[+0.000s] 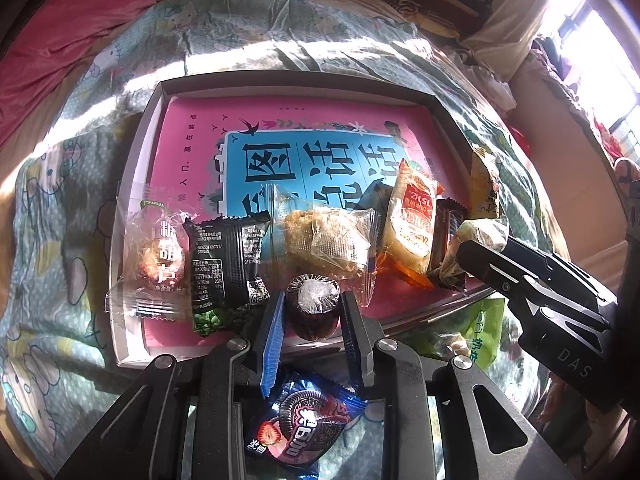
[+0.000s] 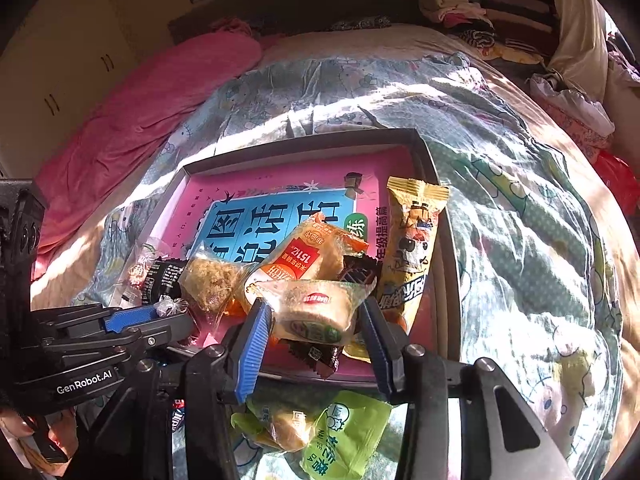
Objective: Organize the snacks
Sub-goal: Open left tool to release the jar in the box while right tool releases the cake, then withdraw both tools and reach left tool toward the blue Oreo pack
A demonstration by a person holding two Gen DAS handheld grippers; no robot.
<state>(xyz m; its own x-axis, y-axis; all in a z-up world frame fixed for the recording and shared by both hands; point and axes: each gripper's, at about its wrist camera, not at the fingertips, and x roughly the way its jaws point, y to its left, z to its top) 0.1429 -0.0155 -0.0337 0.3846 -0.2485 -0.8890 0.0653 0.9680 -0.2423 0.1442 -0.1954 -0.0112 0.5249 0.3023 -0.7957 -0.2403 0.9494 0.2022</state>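
Gripping a dark round wrapped cake (image 1: 313, 312) in my left tongs (image 1: 312, 320), my right tongs (image 2: 316, 320) clamp a clear-wrapped pastry (image 2: 316, 312) over the box (image 2: 424, 152).

Pink-and-blue book (image 1: 304, 152); cartoon-cat-print teal quilt (image 1: 280, 24); yellow snack packet (image 2: 412, 240); pink blanket (image 2: 152, 100)

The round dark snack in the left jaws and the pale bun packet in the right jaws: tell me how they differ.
The round dark snack is small, dark and cylindrical, with a crinkled clear top; the pale bun packet is wider, flatter and cream-coloured in a clear printed wrapper. The snack sits upright near the tray's front edge; the packet lies on other packets at the right. Both are wrapped and gripped between jaws over the pink-lined tray.
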